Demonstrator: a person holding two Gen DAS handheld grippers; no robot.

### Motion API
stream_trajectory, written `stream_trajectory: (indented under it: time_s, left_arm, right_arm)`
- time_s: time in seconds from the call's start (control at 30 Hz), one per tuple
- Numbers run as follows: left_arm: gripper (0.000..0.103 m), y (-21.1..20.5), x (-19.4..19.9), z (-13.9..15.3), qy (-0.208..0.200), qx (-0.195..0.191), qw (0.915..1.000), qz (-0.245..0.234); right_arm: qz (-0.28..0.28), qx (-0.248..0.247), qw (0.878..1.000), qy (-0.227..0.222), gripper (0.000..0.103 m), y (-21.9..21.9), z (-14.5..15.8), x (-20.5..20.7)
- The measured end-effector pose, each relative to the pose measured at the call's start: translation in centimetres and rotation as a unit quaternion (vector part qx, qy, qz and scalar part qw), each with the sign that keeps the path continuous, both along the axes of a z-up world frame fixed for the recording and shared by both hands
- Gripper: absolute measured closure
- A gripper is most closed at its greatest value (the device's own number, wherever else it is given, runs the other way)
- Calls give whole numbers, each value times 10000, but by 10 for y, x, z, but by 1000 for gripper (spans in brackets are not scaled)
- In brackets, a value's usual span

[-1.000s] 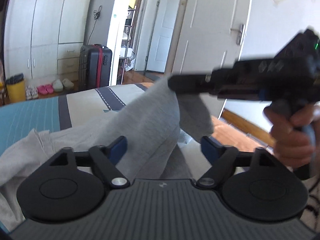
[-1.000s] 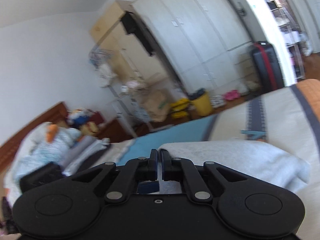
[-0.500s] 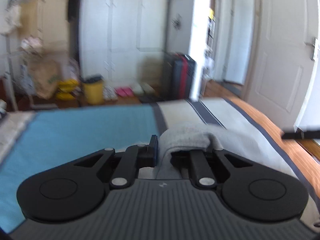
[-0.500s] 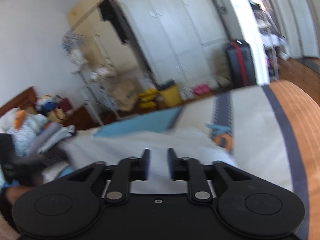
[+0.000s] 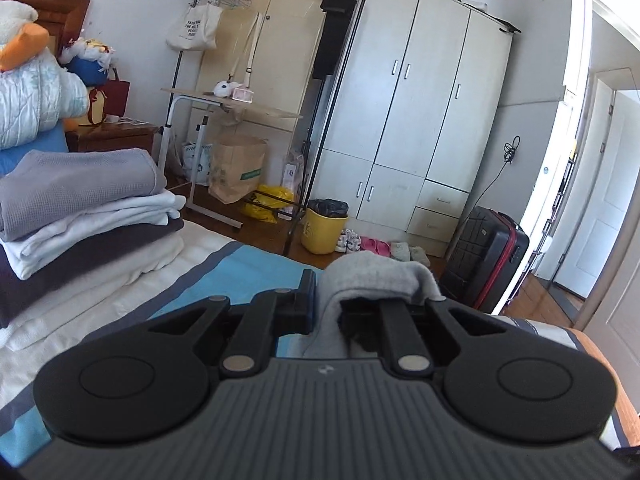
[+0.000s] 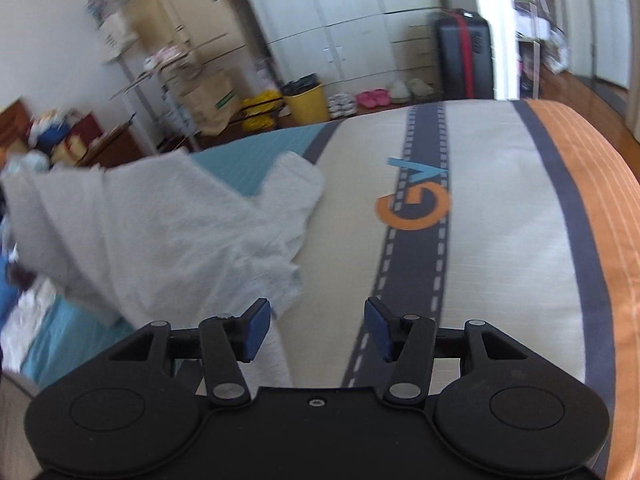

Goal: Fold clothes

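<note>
On the bed (image 5: 224, 268), which I take as my landmark, a stack of folded laundry (image 5: 76, 204) sits at the far left near the headboard end, a grey knit piece on top, white and dark layers under it. My left tool (image 5: 320, 300) is up over the bed's blue stripe, its fingers drawn close and pinching a bunch of the grey garment (image 5: 376, 276); the cloth humps up over the right-hand finger and hides it, while the left-hand finger (image 5: 307, 292) shows bare beside the fold. Past the bed's far edge stand a yellow bin (image 5: 324, 230), then the white wardrobe (image 5: 420, 128), then a dark suitcase (image 5: 488, 256) with a red band, all on the wooden floor. In my right view, which is somewhat blurred, the grey garment (image 6: 160, 232) is spread over the left part of the bed, rising toward the upper left and lying rumpled on the blue and cream areas of the bed (image 6: 500, 208). Its nearest edge ends just beside the left-hand blue pad. My right tool (image 6: 316, 324) hangs above the cream part of the bed with its fingers spread wide and nothing between them. Under and right of it runs the dark road-patterned stripe with an orange and blue logo (image 6: 414, 200), and the bed's orange band lies furthest right.
</note>
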State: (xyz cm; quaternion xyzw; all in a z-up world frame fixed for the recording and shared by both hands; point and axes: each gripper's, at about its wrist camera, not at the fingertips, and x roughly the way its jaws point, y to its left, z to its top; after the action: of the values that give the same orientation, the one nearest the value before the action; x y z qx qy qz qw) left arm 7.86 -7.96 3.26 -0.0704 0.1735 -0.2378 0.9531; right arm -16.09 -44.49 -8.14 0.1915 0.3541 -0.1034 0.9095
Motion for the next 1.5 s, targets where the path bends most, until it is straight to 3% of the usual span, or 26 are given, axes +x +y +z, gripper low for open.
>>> stream_trajectory:
  time_s: [0.2, 0.23, 0.27, 0.33, 0.4, 0.43, 0.47, 0.57, 0.77, 0.9, 1.03, 1.13, 1.2, 1.27, 1.3, 1.4, 1.5]
  left_arm:
    - [92, 10, 13, -9, 151, -133, 9996, 189]
    - [92, 10, 12, -9, 161, -144, 9996, 193]
    - [92, 9, 11, -11, 172, -136, 9996, 196]
    - [92, 3, 12, -14, 188, -72, 9996, 184]
    - [92, -3, 12, -18, 172, 10, 9997, 166]
    - [92, -6, 10, -19, 127, 68, 9998, 153]
    - [92, -9, 9, -19, 57, 144, 9998, 148]
    - [92, -16, -1, -15, -182, 286, 9994, 28]
    - [92, -30, -24, -5, -584, 337, 9968, -425]
    - [92, -40, -39, 2, -851, 371, 9930, -727]
    - [92, -49, -53, 8, -1079, 402, 9883, -997]
    - [92, -48, -59, 11, -1069, 309, 9883, -1042]
    - [92, -43, -60, 15, -1080, 221, 9887, -1013]
    - [92, -38, -61, 18, -1091, 133, 9890, -985]
    - [92, -36, -61, 20, -1096, 89, 9892, -971]
    - [92, -26, -53, 20, -974, 19, 9920, -801]
    - [92, -18, -39, 15, -657, -170, 9954, -671]
  right_arm:
    - [533, 10, 9980, 341, 40, 25, -20, 16]
    - [617, 36, 9974, 371, 34, 27, -26, 21]
    - [583, 45, 9974, 421, 25, 27, -33, 28]
    - [250, 23, 9981, 561, 23, 21, -49, 45]
    - [154, 266, 9985, 450, 44, 16, -59, 53]
    - [251, 329, 9987, 304, 71, 16, -59, 53]
    - [320, 235, 9990, 211, 92, 19, -54, 51]
    - [171, -433, 9989, -49, 96, 29, -32, 42]
    - [-1085, -1177, 9851, -630, 99, 8, 10, 2]
    - [-1864, -936, 9758, -655, 100, -28, 11, -20]
    - [-2029, -20, 9773, -602, 97, -46, 6, -32]
    - [-1715, 948, 9787, -604, 92, -41, 0, -32]
    - [-1387, 1343, 9793, -612, 85, -29, -5, -31]
    - [-1184, 1529, 9794, -586, 51, -20, -9, -28]
    - [-1201, 1533, 9792, -577, 45, -17, -11, -26]
    - [-1191, 1628, 9777, -592, 43, -13, -16, -20]
    - [-994, 2121, 9691, -773, 43, -15, -24, -15]
